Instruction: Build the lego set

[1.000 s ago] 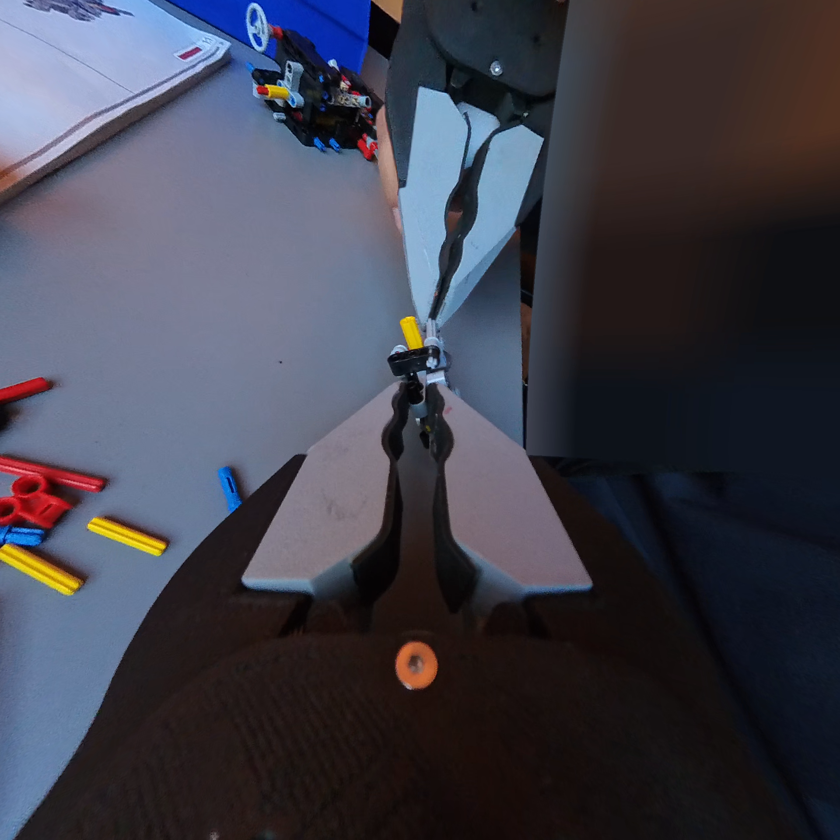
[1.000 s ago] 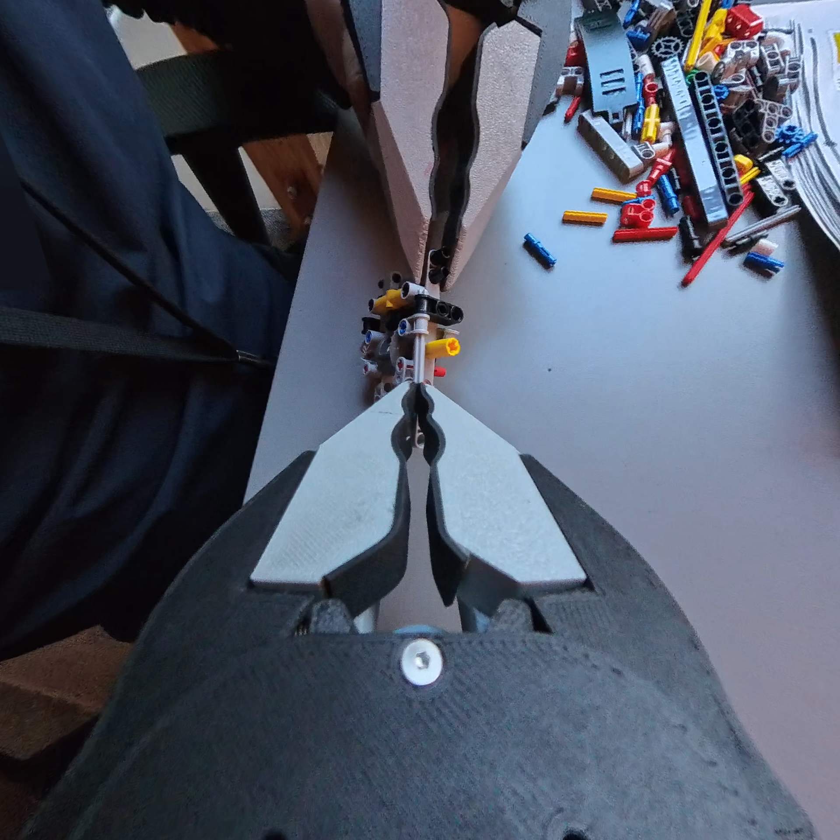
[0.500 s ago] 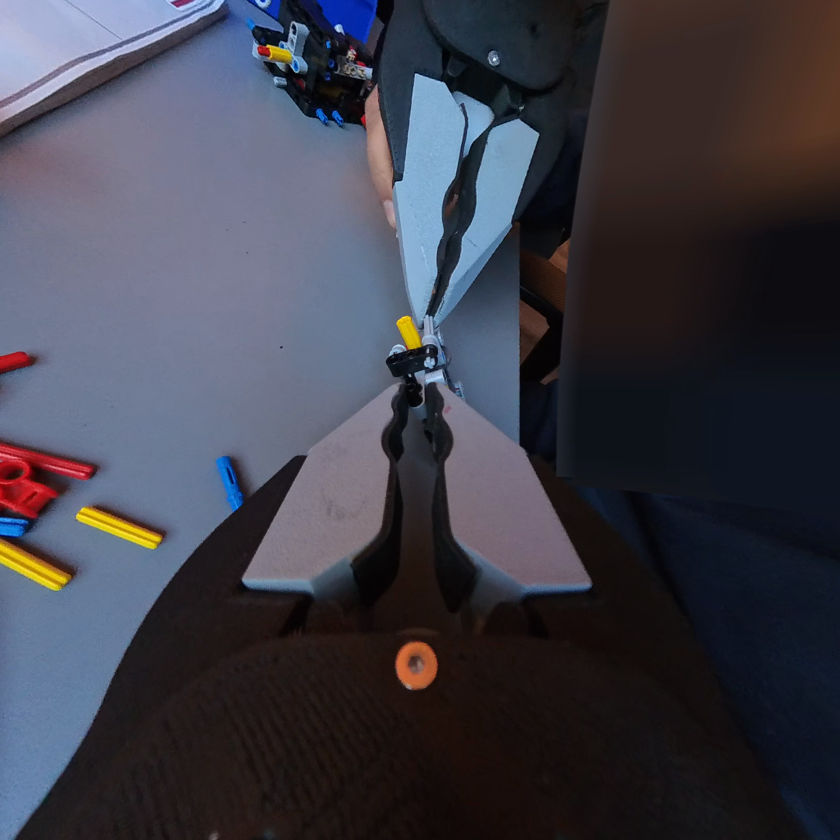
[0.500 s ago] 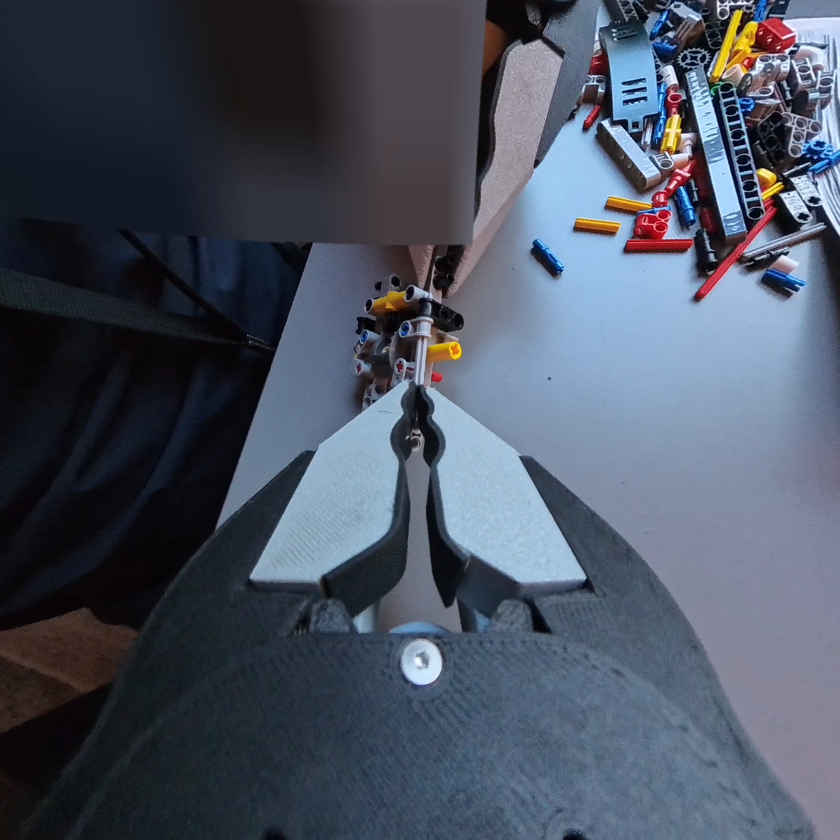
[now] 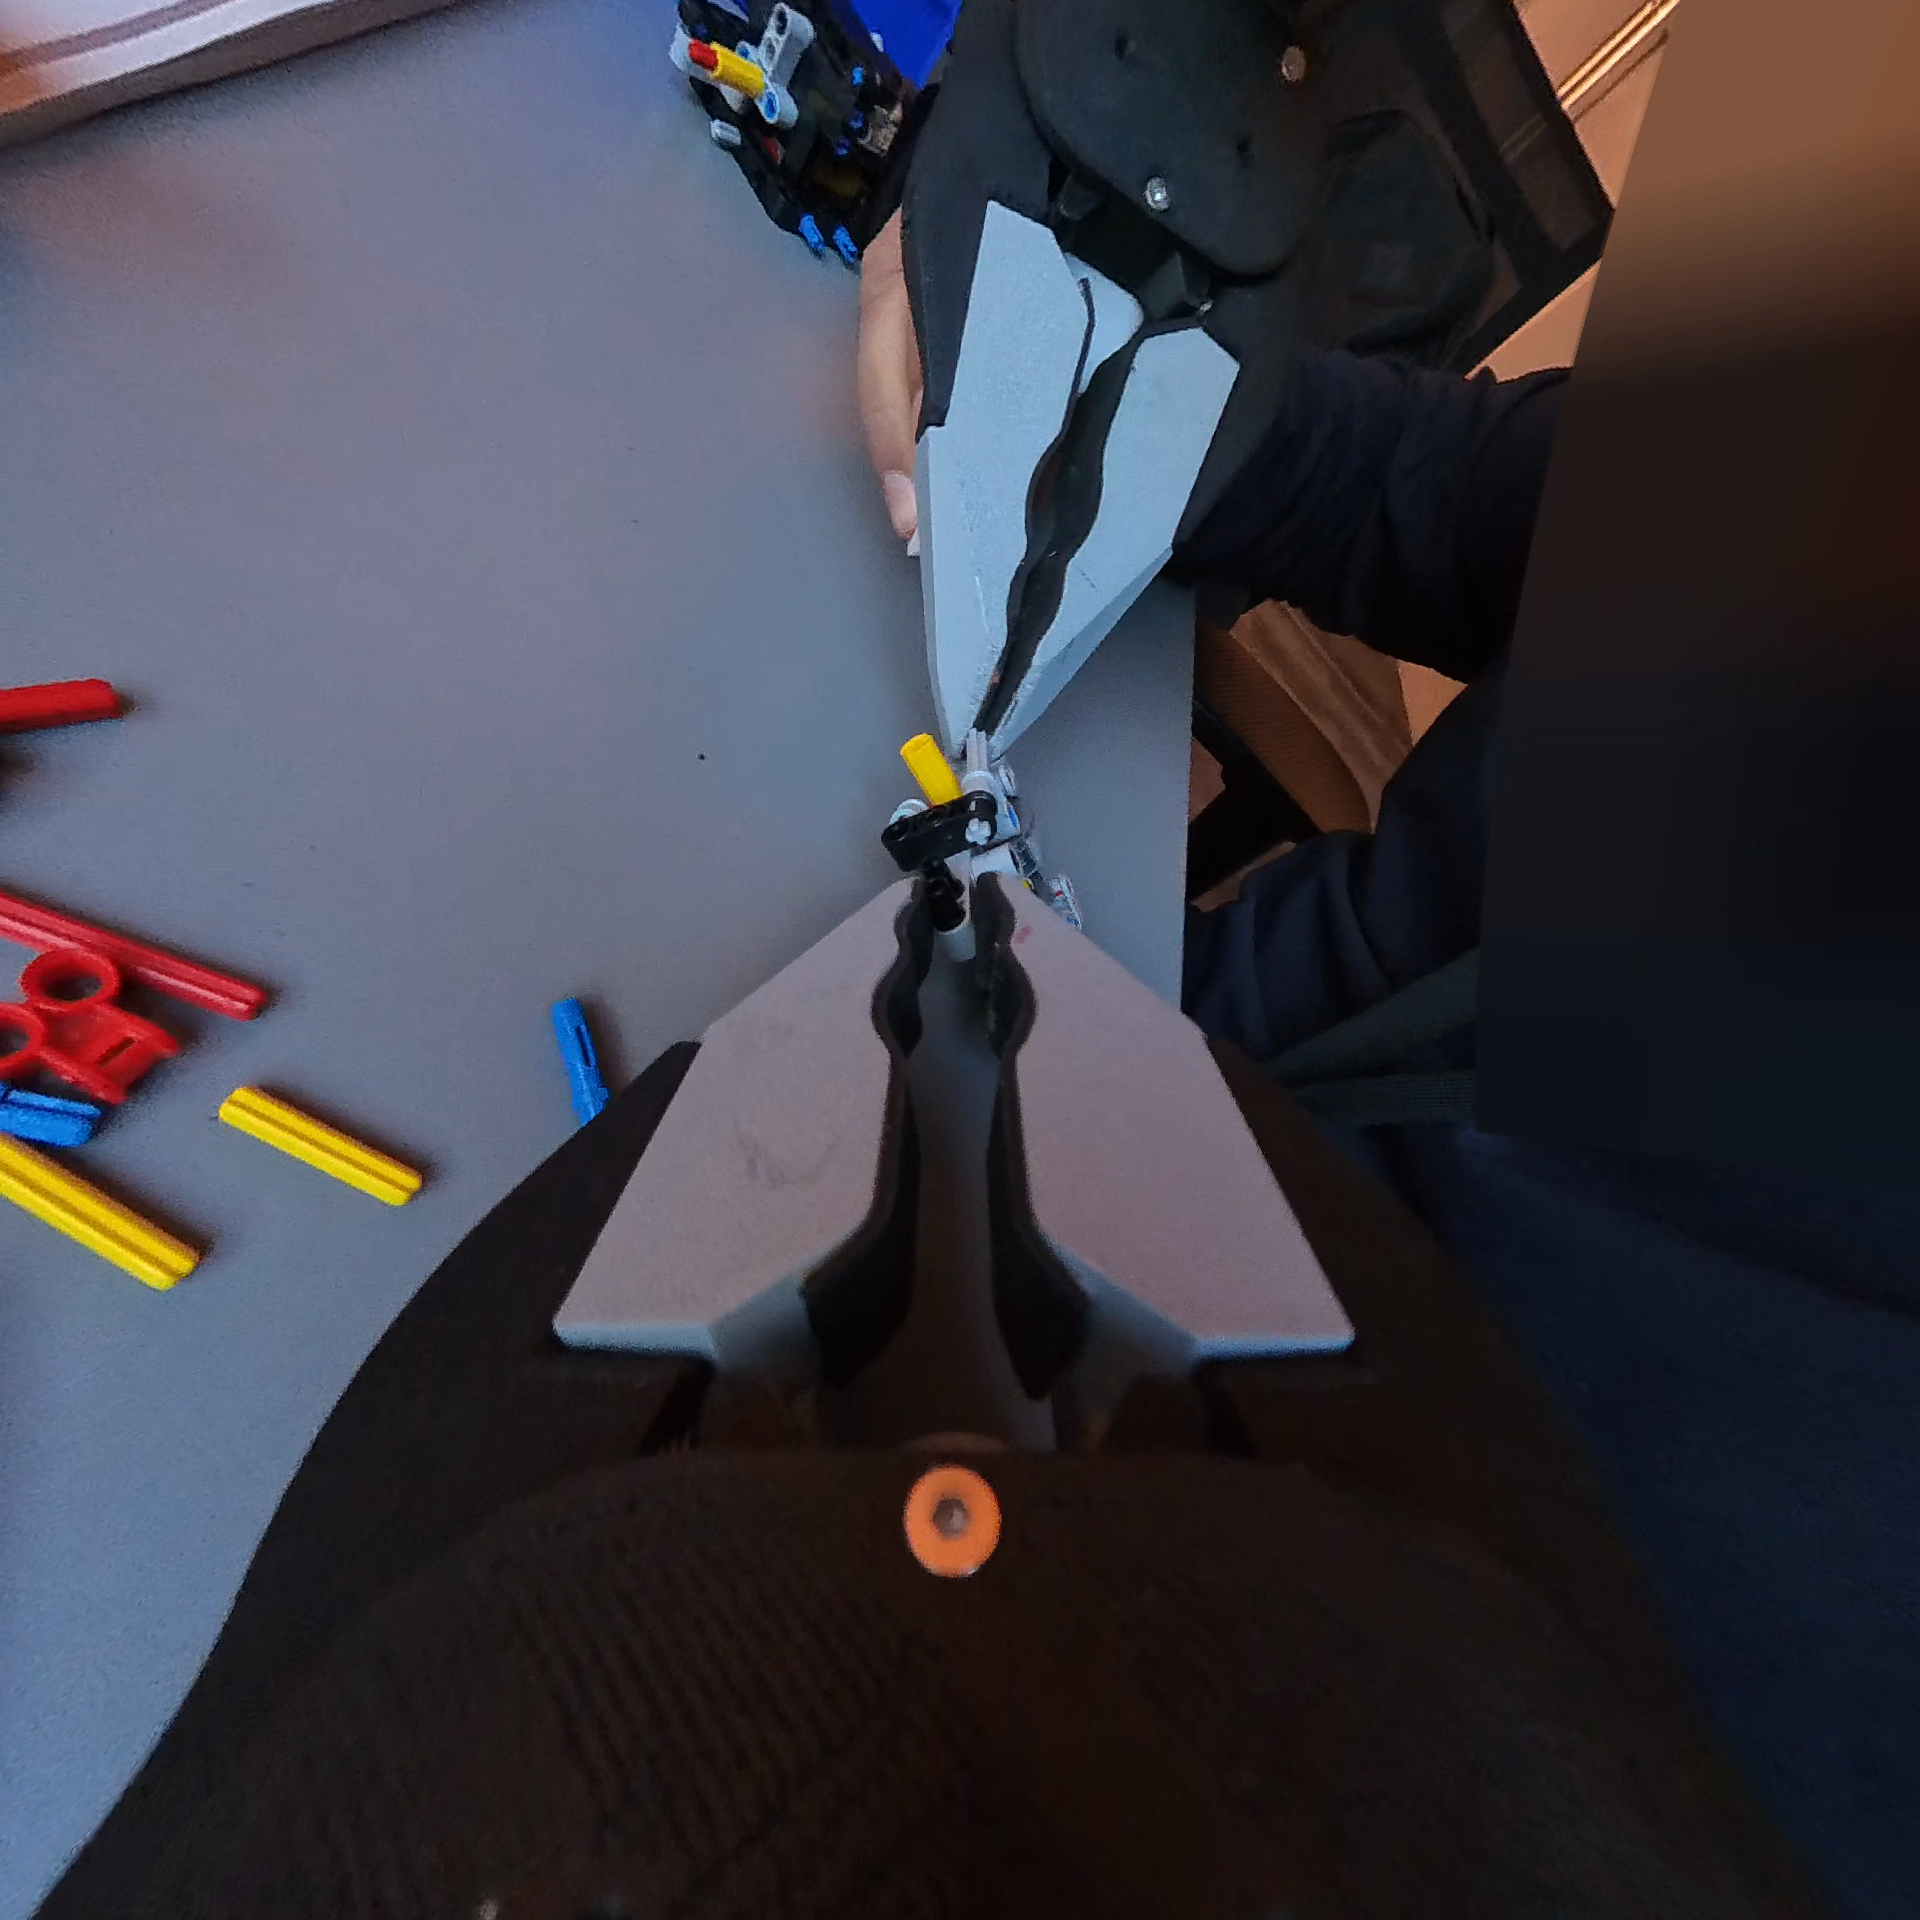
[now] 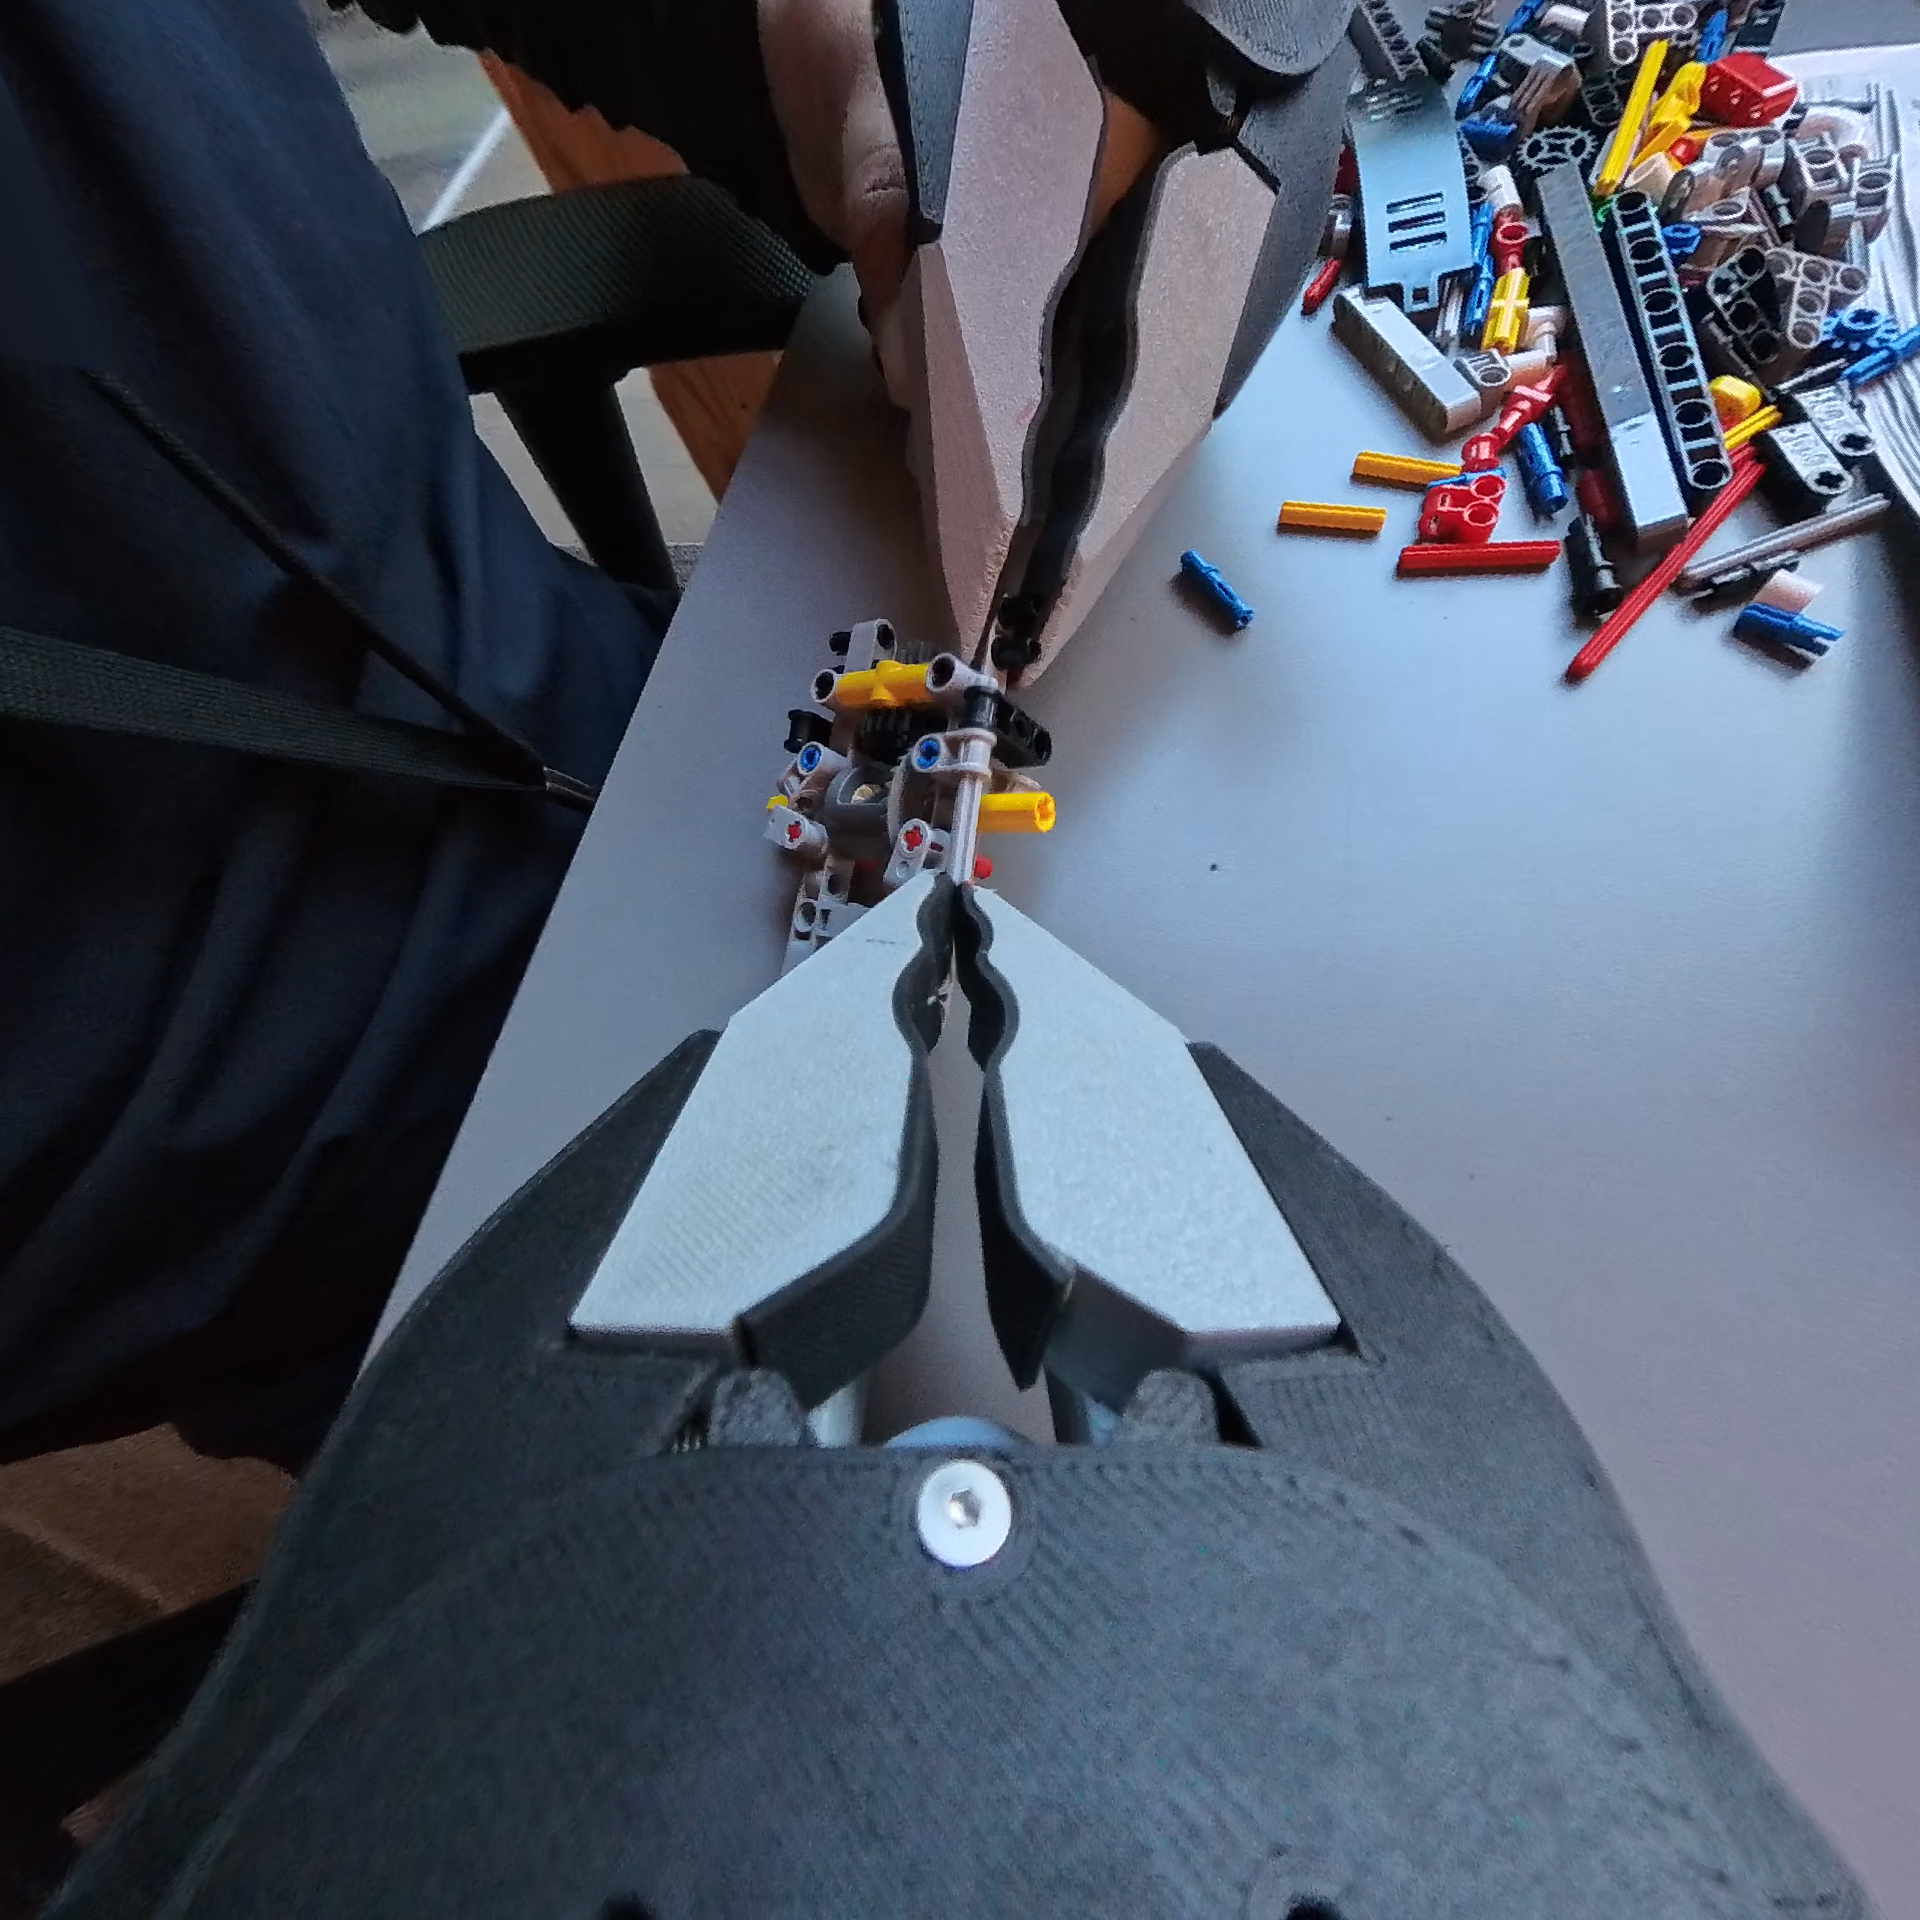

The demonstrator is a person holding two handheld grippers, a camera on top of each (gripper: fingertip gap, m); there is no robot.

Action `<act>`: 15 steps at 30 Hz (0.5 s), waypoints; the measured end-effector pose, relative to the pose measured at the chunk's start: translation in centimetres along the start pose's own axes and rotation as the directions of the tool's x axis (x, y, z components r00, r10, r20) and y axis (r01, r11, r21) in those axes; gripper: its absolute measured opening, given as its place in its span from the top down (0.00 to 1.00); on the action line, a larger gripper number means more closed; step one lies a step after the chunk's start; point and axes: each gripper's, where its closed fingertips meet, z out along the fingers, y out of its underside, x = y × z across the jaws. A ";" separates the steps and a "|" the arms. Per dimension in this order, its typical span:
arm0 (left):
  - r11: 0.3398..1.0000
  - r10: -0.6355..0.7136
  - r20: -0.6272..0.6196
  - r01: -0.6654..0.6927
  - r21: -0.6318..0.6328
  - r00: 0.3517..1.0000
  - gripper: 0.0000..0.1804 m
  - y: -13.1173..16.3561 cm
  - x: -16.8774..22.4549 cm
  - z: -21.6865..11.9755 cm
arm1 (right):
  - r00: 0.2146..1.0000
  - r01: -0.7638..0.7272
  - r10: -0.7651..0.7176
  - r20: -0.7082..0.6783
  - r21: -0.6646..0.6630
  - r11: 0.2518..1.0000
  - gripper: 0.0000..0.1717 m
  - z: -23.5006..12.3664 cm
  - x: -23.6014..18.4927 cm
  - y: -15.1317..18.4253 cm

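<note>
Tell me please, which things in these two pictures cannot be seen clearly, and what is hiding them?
- Left wrist view: the small brick assembly is mostly hidden between the left gripper and the right gripper.
- Left wrist view: a blurred patch covers the right side.
- Left wrist view: the black brick model is cut by the top edge.
- Right wrist view: the loose brick pile runs off the top and right edges.

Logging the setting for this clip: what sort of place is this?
Probably a desk or worktable used for toy-brick building, indoors. A grey table carries a pile of loose building pieces, a printed booklet lies at its far edge, and a seated person's dark clothing borders the table.
</note>
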 end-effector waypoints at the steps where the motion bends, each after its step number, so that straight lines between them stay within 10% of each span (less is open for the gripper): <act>1: 1.000 -0.008 0.002 0.008 0.007 1.000 0.97 -0.1 -0.1 0.0 | 1.000 0.000 0.000 -0.001 -0.001 1.000 1.00 0.0 0.1 0.0; 15: 0.997 -0.078 0.001 0.078 0.011 0.997 0.97 -0.1 -0.8 -0.1 | 1.000 -0.013 0.013 0.005 -0.040 0.999 1.00 0.3 0.7 0.2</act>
